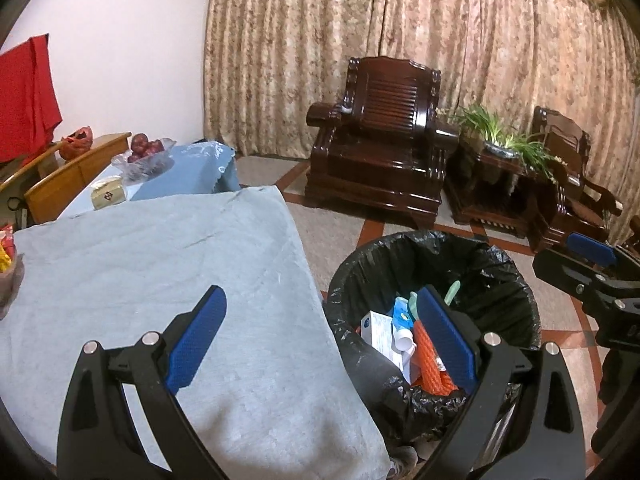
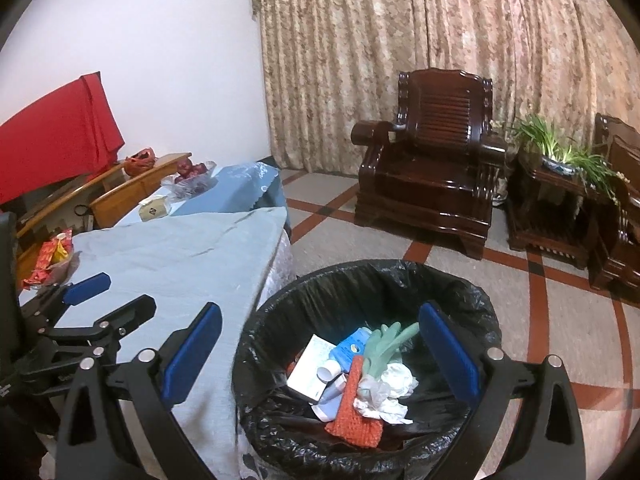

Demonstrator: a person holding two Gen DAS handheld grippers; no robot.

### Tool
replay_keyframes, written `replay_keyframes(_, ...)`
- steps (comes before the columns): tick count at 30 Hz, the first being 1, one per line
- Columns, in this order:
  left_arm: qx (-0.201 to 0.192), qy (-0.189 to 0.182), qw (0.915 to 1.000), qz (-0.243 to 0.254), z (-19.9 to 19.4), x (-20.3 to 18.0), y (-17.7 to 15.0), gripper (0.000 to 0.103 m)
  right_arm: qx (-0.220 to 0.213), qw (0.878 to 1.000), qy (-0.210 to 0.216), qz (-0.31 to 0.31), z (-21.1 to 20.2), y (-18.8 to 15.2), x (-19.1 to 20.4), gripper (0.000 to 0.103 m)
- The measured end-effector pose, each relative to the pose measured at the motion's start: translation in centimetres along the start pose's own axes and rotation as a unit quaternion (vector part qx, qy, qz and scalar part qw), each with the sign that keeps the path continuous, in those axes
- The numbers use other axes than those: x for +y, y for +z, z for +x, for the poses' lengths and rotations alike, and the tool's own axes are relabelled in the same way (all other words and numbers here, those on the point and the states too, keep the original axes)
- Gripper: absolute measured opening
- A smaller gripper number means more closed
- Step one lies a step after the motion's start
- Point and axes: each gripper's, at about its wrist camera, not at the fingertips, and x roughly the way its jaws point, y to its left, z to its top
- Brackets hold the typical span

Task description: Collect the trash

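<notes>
A round bin with a black liner (image 2: 280,304) stands on the floor beside the table; it also shows in the left wrist view (image 1: 352,264). Inside lie a white box (image 2: 310,366), a blue packet (image 2: 352,346), a green glove (image 2: 386,344), crumpled white paper (image 2: 394,384) and an orange mesh piece (image 2: 354,404). My right gripper (image 2: 320,344) is open and empty above the bin. My left gripper (image 1: 320,328) is open and empty, straddling the table's edge and the bin. Red and yellow wrappers (image 2: 50,258) lie at the table's left edge.
The table wears a grey-blue cloth (image 1: 160,260). Behind it, a second blue-covered table holds a fruit bowl (image 1: 146,156) and a small box (image 1: 108,194). A dark wooden armchair (image 1: 380,140), a side table with a plant (image 1: 496,140) and curtains stand beyond.
</notes>
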Motion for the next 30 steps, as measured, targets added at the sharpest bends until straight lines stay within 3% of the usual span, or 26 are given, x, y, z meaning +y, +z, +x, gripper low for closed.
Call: replay_keyframes(30,-0.046,0.008,0.9989,0.001,-4.9,0.1,0.3,0.093,-0.028,0.999,0.012,-0.025,-3.0,0.3,2.3,0.097)
